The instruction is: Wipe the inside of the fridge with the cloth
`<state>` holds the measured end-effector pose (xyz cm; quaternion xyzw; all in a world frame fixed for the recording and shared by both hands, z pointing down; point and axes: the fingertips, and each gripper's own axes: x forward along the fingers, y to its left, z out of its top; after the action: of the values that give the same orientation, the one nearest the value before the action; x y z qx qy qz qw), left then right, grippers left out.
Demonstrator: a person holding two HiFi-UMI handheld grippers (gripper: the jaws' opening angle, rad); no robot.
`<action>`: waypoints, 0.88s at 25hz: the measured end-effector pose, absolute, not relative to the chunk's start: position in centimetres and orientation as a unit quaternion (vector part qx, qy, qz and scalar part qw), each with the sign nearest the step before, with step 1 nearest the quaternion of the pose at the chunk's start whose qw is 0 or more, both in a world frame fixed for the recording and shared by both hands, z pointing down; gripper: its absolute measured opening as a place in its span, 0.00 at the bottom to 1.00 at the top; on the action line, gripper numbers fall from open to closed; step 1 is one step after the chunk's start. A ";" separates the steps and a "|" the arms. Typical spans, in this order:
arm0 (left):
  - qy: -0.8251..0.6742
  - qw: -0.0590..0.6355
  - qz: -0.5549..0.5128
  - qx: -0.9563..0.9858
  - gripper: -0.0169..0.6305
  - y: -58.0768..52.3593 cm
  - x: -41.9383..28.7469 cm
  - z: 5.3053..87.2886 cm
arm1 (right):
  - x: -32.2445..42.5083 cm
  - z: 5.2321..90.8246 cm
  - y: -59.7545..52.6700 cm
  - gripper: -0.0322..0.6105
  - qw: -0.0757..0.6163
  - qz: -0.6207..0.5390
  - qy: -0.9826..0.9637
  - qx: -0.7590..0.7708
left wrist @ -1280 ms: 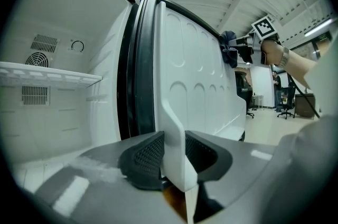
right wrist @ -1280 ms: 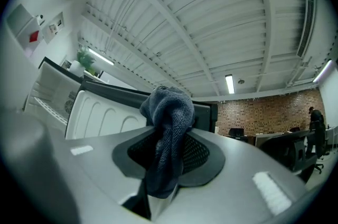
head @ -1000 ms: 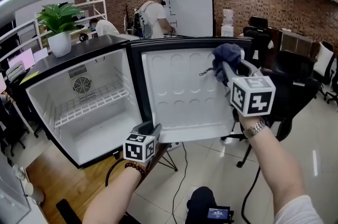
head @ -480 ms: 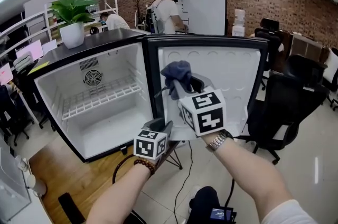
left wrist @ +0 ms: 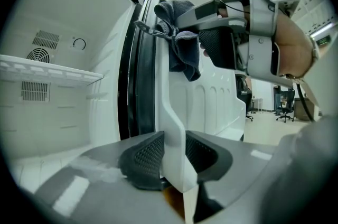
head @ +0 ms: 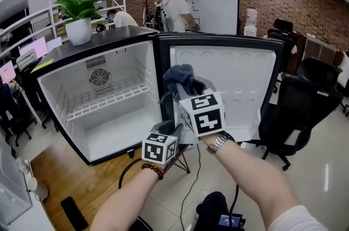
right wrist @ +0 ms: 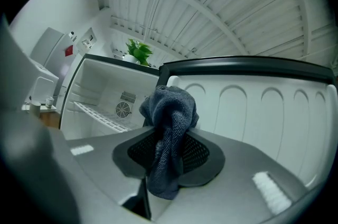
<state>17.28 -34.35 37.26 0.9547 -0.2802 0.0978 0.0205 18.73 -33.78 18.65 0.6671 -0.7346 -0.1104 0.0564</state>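
About to wipe: pinching cloth in right gripper, clamping bottom edge of door in left gripper. Next, reach into fridge and press cloth.

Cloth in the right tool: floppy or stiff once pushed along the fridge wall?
Likely floppy: the cloth bunches above the right tool and droops below it. Probably light: one pinch holds it all. Its terry pile should drag rather than slip on the fridge wall.

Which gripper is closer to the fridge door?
Left. The left gripper is shut on the bottom edge of the fridge door; the right gripper holds the cloth higher up, in front of the door's hinge side.
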 end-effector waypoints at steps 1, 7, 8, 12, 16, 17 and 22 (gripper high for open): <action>-0.280 0.021 0.098 0.955 0.23 -34.3 17.3 37.3 | 19.0 18.7 -33.8 0.21 0.059 -0.109 -0.732 0.670; -0.281 0.021 0.097 0.955 0.23 -34.3 17.2 37.2 | 20.7 19.5 -33.5 0.21 0.064 -0.099 -0.720 0.684; -0.281 0.021 0.098 0.955 0.23 -34.4 17.2 37.2 | 21.0 19.6 -33.4 0.21 0.065 -0.099 -0.718 0.686; -0.281 0.022 0.098 0.954 0.22 -34.3 17.2 37.3 | 22.5 20.1 -32.9 0.21 0.068 -0.097 -0.710 0.694; -0.283 0.021 0.099 0.954 0.22 -34.3 17.2 37.3 | 24.4 20.4 -32.1 0.21 0.067 -0.094 -0.699 0.706; -0.283 0.021 0.099 0.954 0.22 -34.3 17.2 37.2 | 24.8 20.4 -31.9 0.21 0.067 -0.094 -0.696 0.708; -0.284 0.020 0.099 0.953 0.22 -34.4 17.1 37.2 | 27.4 20.7 -30.7 0.21 0.070 -0.089 -0.681 0.723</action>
<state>17.12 -34.37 37.20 0.9534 -0.2843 0.0992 0.0204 27.35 -30.72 20.74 0.7233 -0.6812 -0.0894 0.0698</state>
